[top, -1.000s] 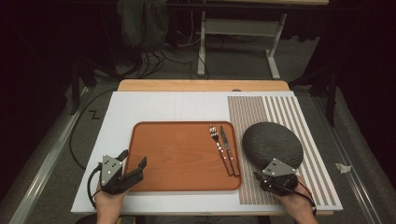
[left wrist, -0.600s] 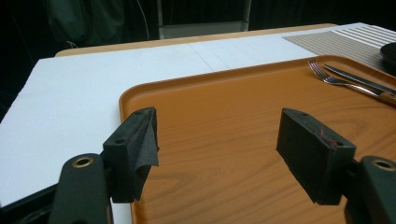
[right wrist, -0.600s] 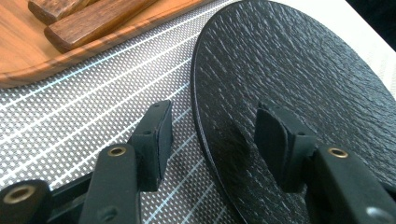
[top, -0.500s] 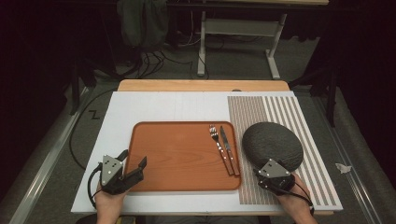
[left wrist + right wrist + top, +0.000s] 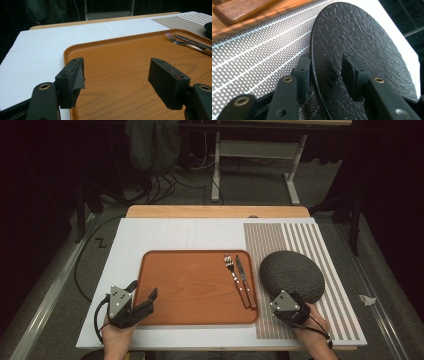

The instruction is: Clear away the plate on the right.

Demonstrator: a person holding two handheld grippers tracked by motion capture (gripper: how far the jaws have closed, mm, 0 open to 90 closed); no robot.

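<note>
Black rough-textured round plate [image 5: 362, 50] on striped mat [image 5: 249, 57], rim between closing right gripper [image 5: 327, 75] jaws, pads not yet pressing, left gripper [image 5: 115, 77] wide open, empty.

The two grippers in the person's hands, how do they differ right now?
The left gripper has its jaws spread wide with nothing between them, over the near left corner of the orange tray. The right gripper has just been closing, its jaws straddling the near rim of the dark plate, one under and one over; a small gap shows at the upper pad. Both are black, two-jawed and handheld.
</note>
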